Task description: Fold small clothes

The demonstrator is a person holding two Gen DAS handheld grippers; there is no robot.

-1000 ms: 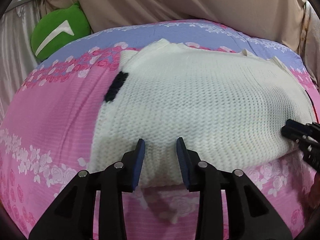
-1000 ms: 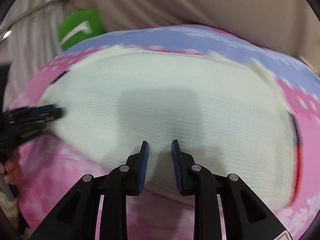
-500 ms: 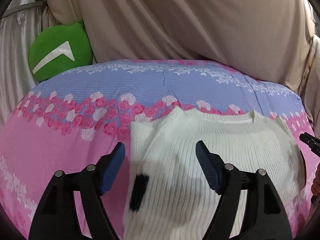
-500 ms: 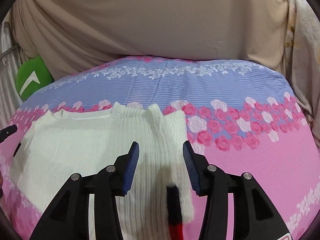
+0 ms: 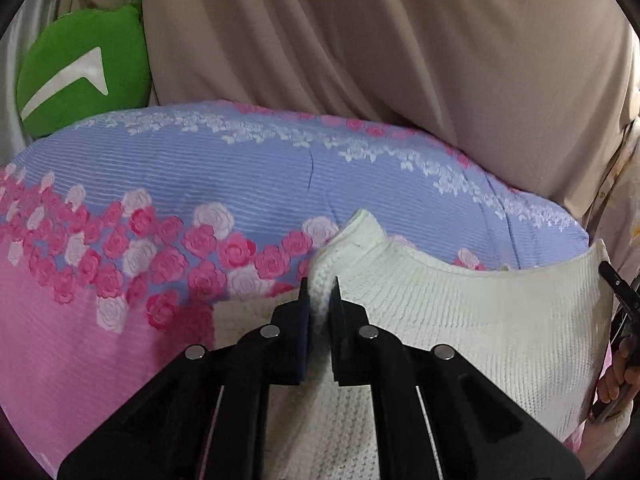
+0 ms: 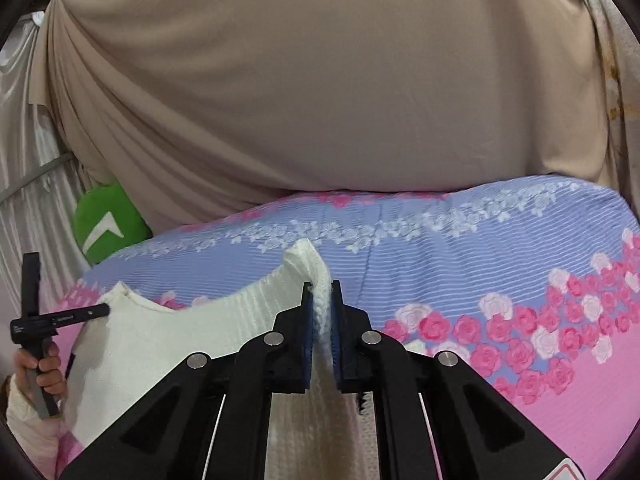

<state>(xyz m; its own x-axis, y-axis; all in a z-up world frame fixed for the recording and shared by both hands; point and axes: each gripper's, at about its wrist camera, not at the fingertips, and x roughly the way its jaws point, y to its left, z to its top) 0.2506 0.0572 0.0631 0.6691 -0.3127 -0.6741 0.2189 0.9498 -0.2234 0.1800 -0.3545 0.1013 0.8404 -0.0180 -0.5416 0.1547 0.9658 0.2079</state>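
From the left wrist camera, the left gripper has its jaws pinched down on a corner of the white knit sweater, which lies on the bed with its floral pink and blue sheet. That pinched bit sticks up in a little peak. Its lower half is cut off behind the gripper body. At the right edge you can just see the right gripper, mostly out of frame.

Over on the right wrist camera, same deal: jaws clamped on the sweater's other top corner. A green cushion sits by the beige curtain. The left gripper shows at far left, its tip hidden against the knit.
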